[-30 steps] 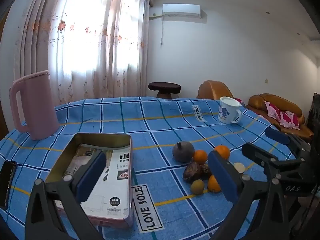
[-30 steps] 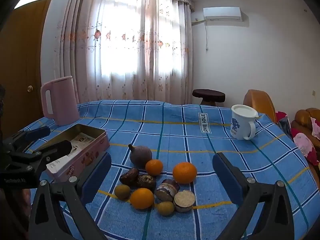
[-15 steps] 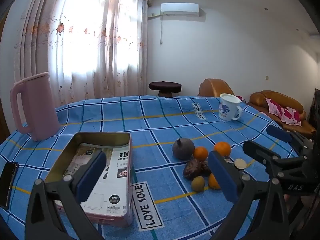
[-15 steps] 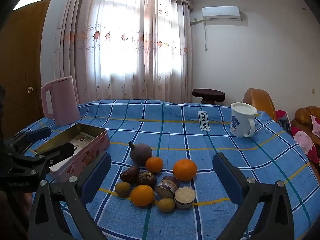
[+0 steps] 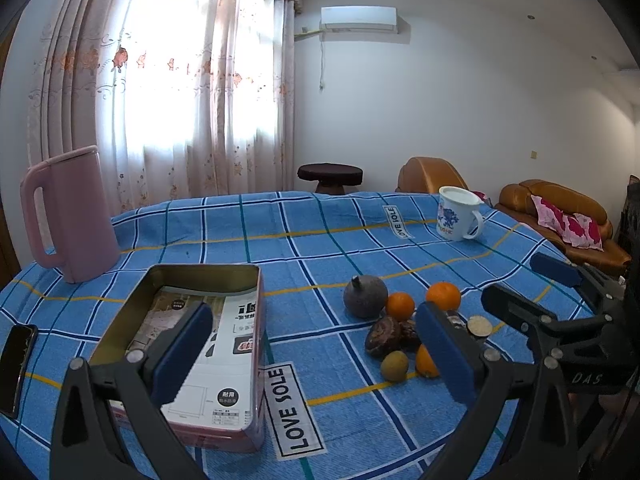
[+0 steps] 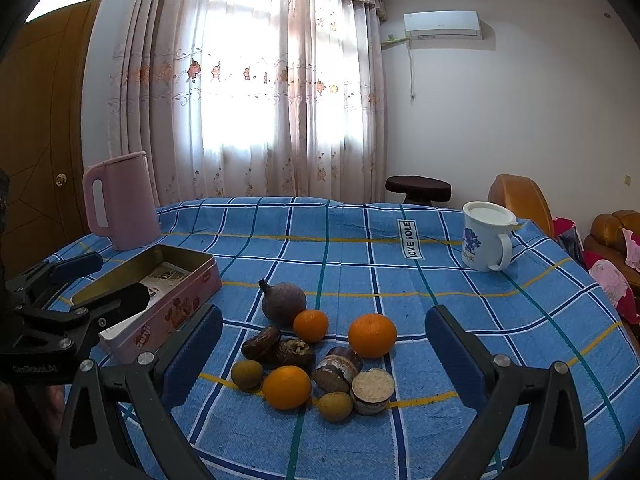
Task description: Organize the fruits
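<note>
Fruits (image 6: 316,344) sit clustered on the bench (image 6: 440,280) beside the tin (image 6: 160,292); both the left tool (image 5: 312,344) and right tool (image 6: 324,344) gape wide, empty. Round oranges (image 6: 372,335) likely roll, so pinch across the middle, gently

My left gripper (image 5: 312,354) is black plastic, triangular cut-outs in each arm, silver screws at the joints, dark blue pads (image 5: 182,352) on the fingers; my right gripper (image 6: 324,354) matches it; faint white lettering marks both bodies.
</note>
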Demonstrator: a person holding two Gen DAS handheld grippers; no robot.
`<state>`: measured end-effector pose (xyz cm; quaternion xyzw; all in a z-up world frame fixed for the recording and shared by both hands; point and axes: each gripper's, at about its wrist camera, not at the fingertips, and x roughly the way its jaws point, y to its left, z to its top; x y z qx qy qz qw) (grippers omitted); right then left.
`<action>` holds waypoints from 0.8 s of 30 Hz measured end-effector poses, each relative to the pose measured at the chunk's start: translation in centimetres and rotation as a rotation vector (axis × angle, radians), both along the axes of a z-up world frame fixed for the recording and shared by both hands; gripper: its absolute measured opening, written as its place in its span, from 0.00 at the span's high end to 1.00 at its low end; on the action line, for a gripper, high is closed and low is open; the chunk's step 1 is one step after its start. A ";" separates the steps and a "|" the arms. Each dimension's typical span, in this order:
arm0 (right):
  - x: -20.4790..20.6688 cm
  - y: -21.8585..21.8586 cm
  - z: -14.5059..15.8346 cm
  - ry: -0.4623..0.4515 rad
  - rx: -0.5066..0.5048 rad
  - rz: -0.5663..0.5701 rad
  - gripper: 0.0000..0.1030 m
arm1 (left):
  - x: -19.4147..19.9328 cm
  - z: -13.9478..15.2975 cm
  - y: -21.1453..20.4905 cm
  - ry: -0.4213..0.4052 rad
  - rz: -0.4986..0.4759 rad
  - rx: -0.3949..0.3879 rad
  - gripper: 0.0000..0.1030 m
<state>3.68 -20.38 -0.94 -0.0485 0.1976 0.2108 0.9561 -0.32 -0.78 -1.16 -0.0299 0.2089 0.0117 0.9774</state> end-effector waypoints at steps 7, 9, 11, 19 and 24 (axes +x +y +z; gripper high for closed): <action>0.0 0.1 -0.2 -0.001 0.002 0.001 0.01 | 0.0 0.0 0.0 -0.001 0.000 -0.001 0.00; -0.1 0.1 -0.2 -0.001 0.001 -0.001 0.01 | 0.0 0.0 0.0 0.000 -0.001 -0.001 0.00; -0.1 0.1 -0.2 0.000 0.002 0.001 0.01 | 0.0 -0.1 -0.1 -0.002 0.000 0.001 0.00; -0.2 0.3 -0.4 0.004 0.002 0.005 0.01 | 0.0 -0.1 0.1 0.001 0.004 -0.003 0.00; -0.2 0.4 -0.5 0.005 0.002 0.006 0.01 | 0.0 -0.1 0.1 0.001 0.004 -0.003 0.00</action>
